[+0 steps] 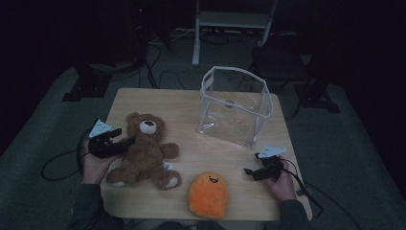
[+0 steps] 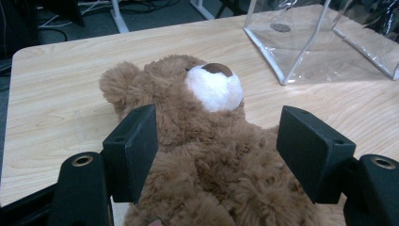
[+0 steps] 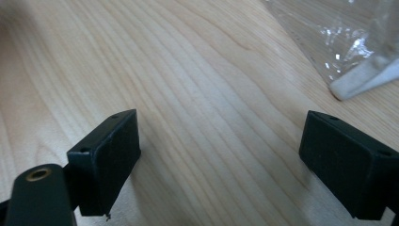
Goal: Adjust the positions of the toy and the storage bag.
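A brown teddy bear lies on its back at the left of the wooden table. My left gripper stands open at the bear's left side. In the left gripper view its jaws straddle the bear's body, with the white snout beyond them. An orange round plush toy sits near the front edge. My right gripper rests open low over bare wood at the front right, jaws wide apart and nothing between them.
A clear plastic bag stands upright and open-topped at the back right of the table; its corner lies just ahead of the right gripper. Cables and stand legs lie on the floor beyond the table.
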{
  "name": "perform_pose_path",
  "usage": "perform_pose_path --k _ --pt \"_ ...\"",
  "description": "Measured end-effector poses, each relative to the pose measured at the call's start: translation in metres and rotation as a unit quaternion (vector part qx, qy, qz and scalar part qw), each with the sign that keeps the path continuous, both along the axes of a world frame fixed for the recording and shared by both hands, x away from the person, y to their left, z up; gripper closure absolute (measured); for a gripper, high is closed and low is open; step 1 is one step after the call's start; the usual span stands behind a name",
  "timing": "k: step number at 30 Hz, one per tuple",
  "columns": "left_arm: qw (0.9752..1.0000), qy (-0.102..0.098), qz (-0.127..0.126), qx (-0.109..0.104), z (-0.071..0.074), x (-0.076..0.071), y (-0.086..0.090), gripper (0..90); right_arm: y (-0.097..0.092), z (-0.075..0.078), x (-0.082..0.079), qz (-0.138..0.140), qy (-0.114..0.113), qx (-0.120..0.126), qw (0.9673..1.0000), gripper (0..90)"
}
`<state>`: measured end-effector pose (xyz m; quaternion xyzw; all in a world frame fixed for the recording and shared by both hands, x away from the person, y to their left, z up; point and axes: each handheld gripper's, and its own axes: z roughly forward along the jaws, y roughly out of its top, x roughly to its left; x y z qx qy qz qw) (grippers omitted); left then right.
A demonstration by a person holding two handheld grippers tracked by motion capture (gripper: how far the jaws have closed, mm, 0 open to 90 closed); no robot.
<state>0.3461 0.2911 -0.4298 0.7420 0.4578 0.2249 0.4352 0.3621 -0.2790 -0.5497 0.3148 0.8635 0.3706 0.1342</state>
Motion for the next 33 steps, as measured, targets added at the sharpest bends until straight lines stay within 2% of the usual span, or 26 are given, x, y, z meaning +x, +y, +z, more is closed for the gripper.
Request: perform_pose_path --k 11,24,29,33 --pt "0.9999 0.012 -0.007 -0.002 -0.003 0.002 -0.006 30.0 -0.001 0.0 -0.001 -0.009 0.0 -0.001 1.0 12.2" --pt "0.9998 0.014 -0.015 0.003 -0.002 -0.001 -0.012 29.8 -0.001 0.0 -0.002 -0.015 -0.001 0.0 0.9999 12.2" --pt "0.9997 0.011 -0.019 0.004 0.001 -0.003 -0.015 29.6 -0.001 0.0 -0.002 -0.016 -0.001 -0.001 0.9999 12.2" --pt "0.9997 0.003 -0.022 -0.003 0.01 -0.001 -0.018 29.5 -0.001 0.0 -0.002 -0.016 -0.001 -0.001 0.9999 12.2"
